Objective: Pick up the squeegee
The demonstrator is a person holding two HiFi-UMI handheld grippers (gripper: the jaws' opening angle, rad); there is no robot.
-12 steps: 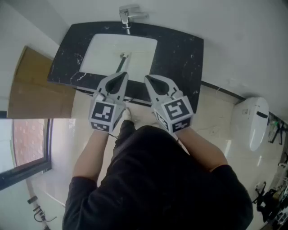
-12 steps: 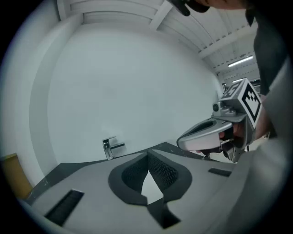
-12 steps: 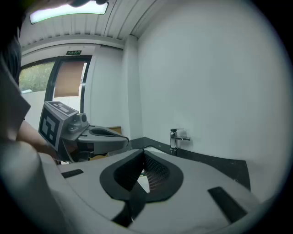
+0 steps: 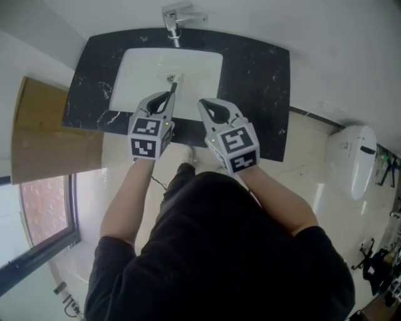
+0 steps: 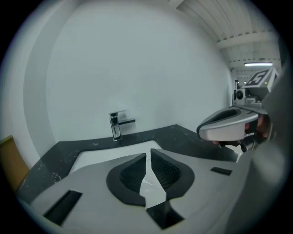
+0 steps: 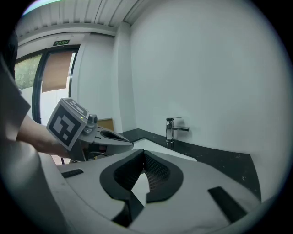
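A slim dark-handled squeegee [image 4: 173, 84] lies in the white sink [image 4: 200, 66], pointing from the drain toward the front rim. In the head view my left gripper [image 4: 167, 96] reaches over the front rim, its tip just at the handle's near end; whether they touch is not visible. Its jaws stand almost together with a thin slit and nothing between them [image 5: 147, 156]. My right gripper [image 4: 206, 104] hovers beside it over the black counter [image 4: 257, 81], shut and empty [image 6: 143, 154]. Both gripper views hide the squeegee behind the gripper bodies.
A chrome faucet [image 4: 175, 19] stands behind the basin against the white wall. A wooden panel [image 4: 44, 131] is left of the counter, a window [image 4: 37, 219] lower left. A white toilet [image 4: 352, 160] sits at the right on the tiled floor.
Both grippers have moved forward toward the sink; the left one now reaches over the basin's front rim near the squeegee handle.
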